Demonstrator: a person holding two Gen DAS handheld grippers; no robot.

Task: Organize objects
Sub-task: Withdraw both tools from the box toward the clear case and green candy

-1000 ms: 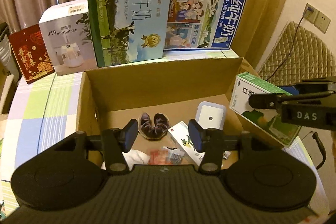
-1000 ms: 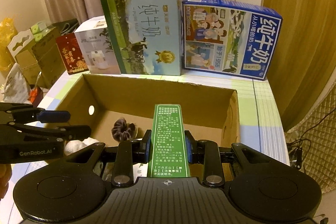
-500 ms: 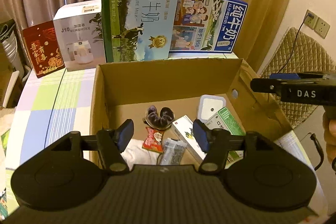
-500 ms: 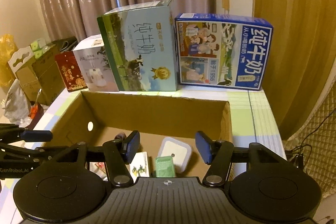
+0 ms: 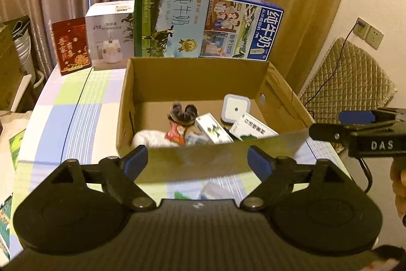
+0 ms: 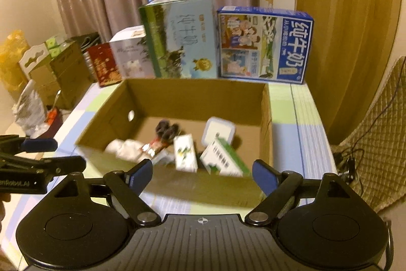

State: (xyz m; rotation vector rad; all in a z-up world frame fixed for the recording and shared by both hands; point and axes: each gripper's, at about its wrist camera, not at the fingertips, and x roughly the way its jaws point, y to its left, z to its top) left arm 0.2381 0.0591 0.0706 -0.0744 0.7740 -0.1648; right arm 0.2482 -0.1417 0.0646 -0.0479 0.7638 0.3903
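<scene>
Green box (image 6: 223,159) dropped into cardboard box (image 6: 203,90), both grippers' jaws spread empty, wall socket (image 5: 369,32) only in left view.

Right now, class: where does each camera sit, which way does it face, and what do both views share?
Left wrist: rides the left gripper, facing the cardboard box; open fingers, and the right gripper at right.
Right wrist: rides the right gripper, facing the same box; the left gripper at left.
Shared: box, blue milk carton.

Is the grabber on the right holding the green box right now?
No, the right gripper is open and empty; the green box lies inside the cardboard box.
</scene>
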